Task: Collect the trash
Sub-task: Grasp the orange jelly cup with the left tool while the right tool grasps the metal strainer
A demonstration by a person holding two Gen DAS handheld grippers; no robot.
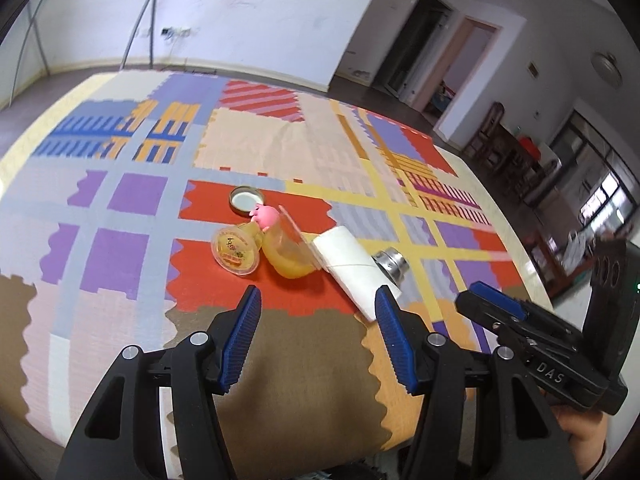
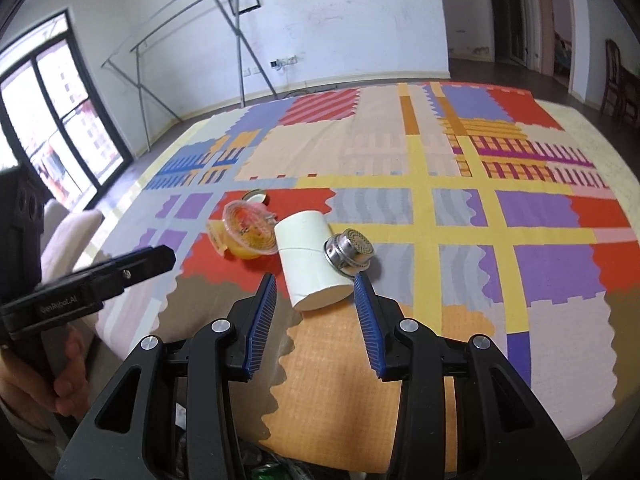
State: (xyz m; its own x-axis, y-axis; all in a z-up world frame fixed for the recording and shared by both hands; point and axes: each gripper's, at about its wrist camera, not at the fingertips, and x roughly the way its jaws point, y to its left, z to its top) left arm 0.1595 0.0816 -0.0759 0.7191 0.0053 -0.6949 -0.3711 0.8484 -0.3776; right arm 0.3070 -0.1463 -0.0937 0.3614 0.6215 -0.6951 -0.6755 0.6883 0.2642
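Both the left gripper (image 1: 318, 312) and right gripper (image 2: 316, 300) stand wide apart and empty above the patterned cloth (image 2: 520, 280), the white roll (image 2: 310, 260) lying just ahead of the right one, which should straddle it squarely before closing.

The tablecloth (image 2: 400, 152) looks woven, matt cloth; the white roll (image 2: 310, 258) is matt paper, smooth; the shower head (image 2: 349, 249) is glossy metal with a perforated face; the 2 jelly cups (image 1: 260, 250) are clear glossy plastic; the gripper fingers (image 1: 242, 336) carry ribbed blue pads on matt black plastic.
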